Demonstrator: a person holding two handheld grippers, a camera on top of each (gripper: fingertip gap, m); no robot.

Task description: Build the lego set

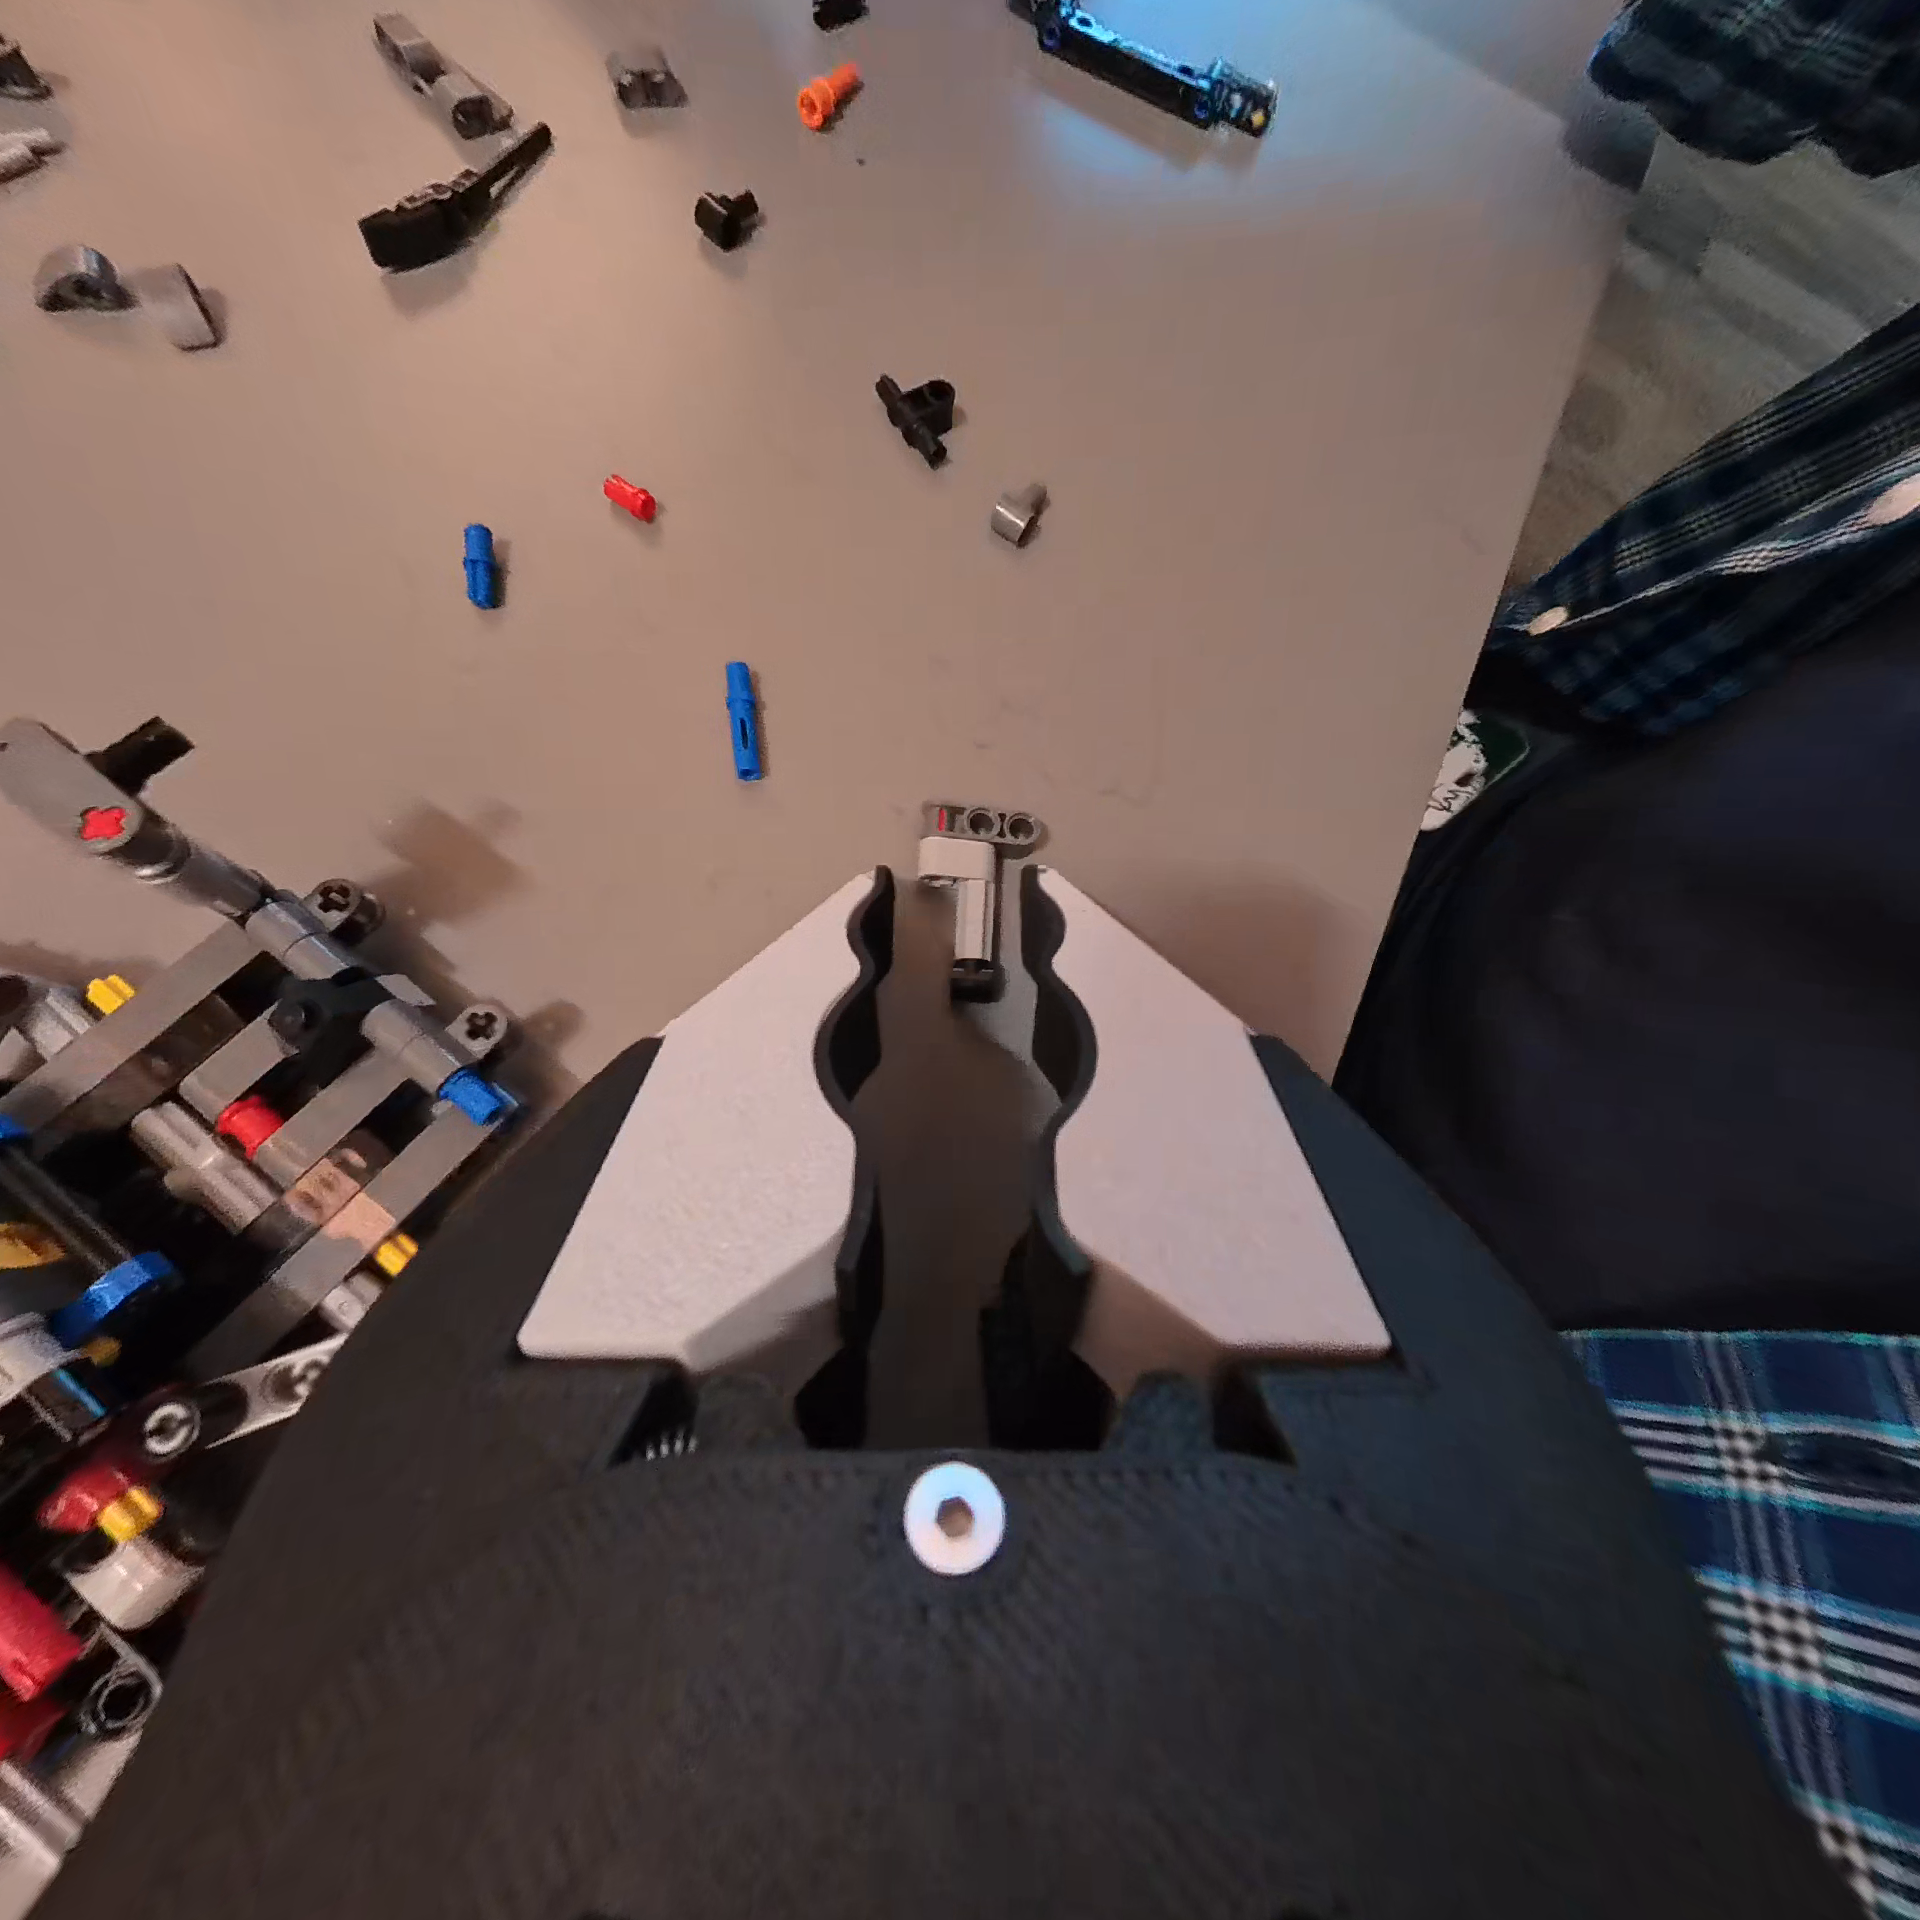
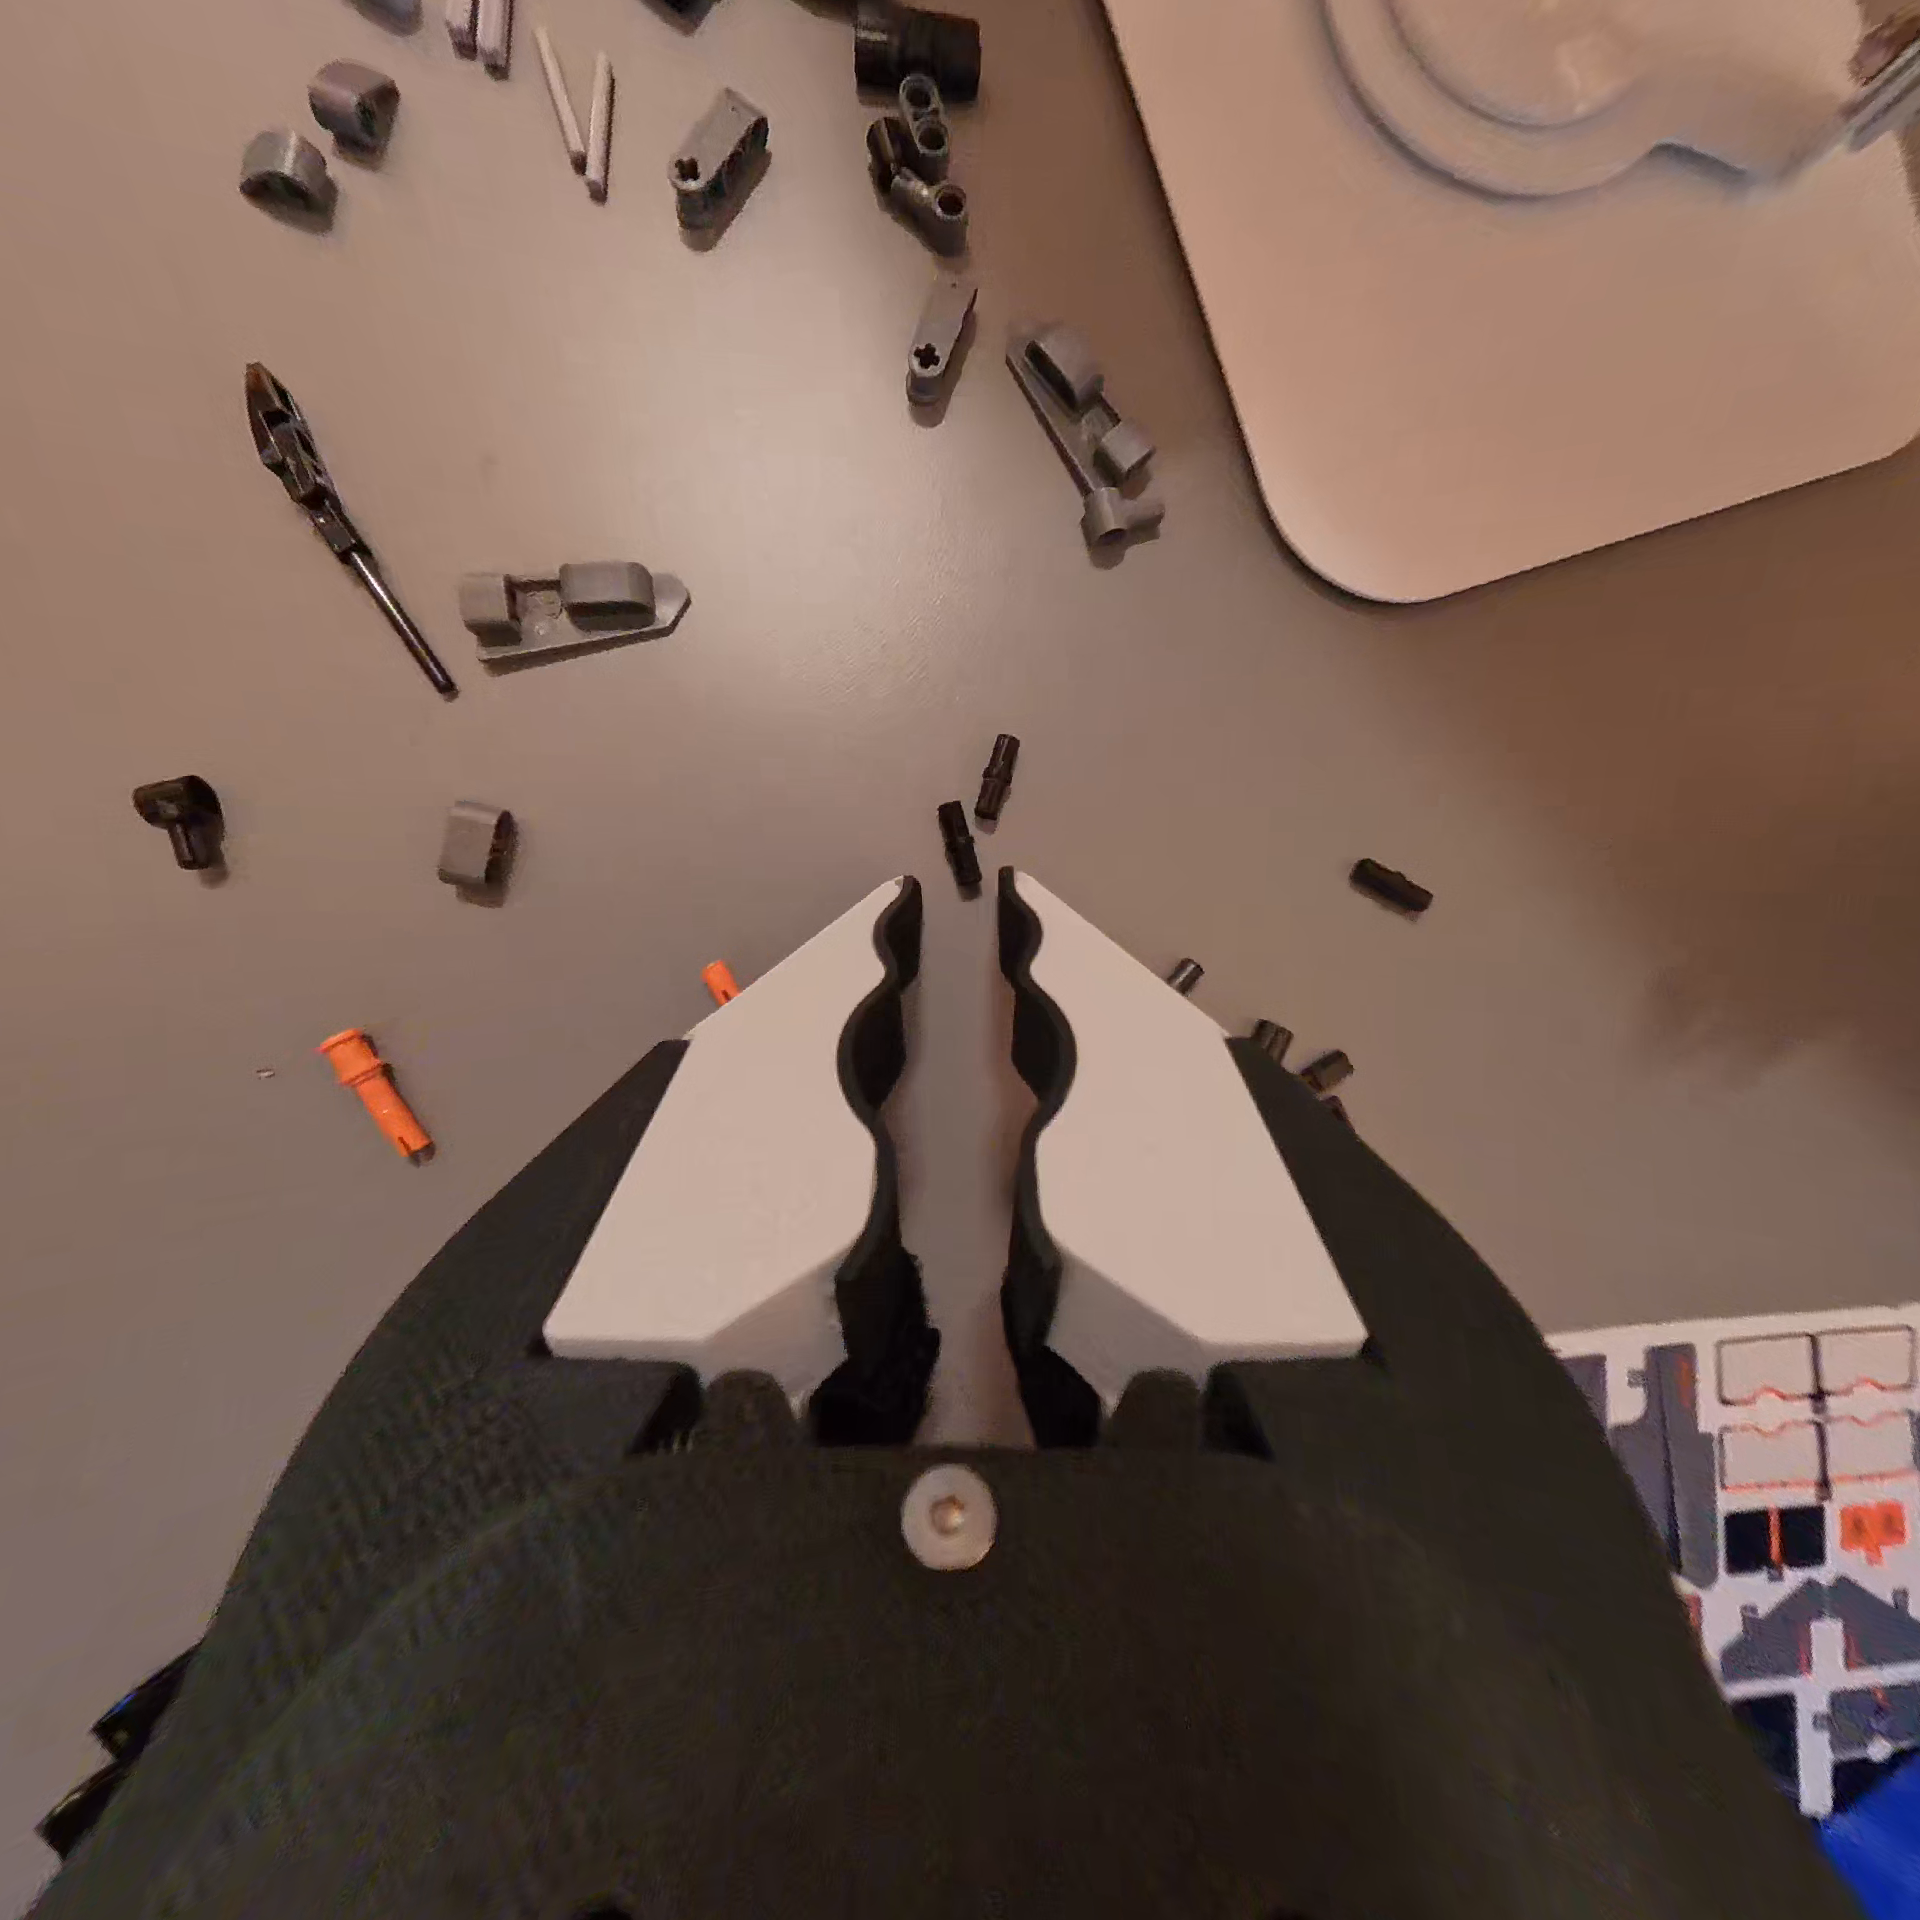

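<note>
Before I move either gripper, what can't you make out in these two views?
- Left wrist view: the partly built model runs off the left edge, its lower part blurred.
- Right wrist view: black pins half hidden behind the right gripper's finger.
- Right wrist view: sticker sheet cut by the right edge.

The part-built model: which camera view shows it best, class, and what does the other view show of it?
The left wrist view. The part-built model fills its lower left corner, with grey beams and red, blue and yellow pins clearly visible. The right wrist view shows only loose pieces on the table, not the model.
</note>
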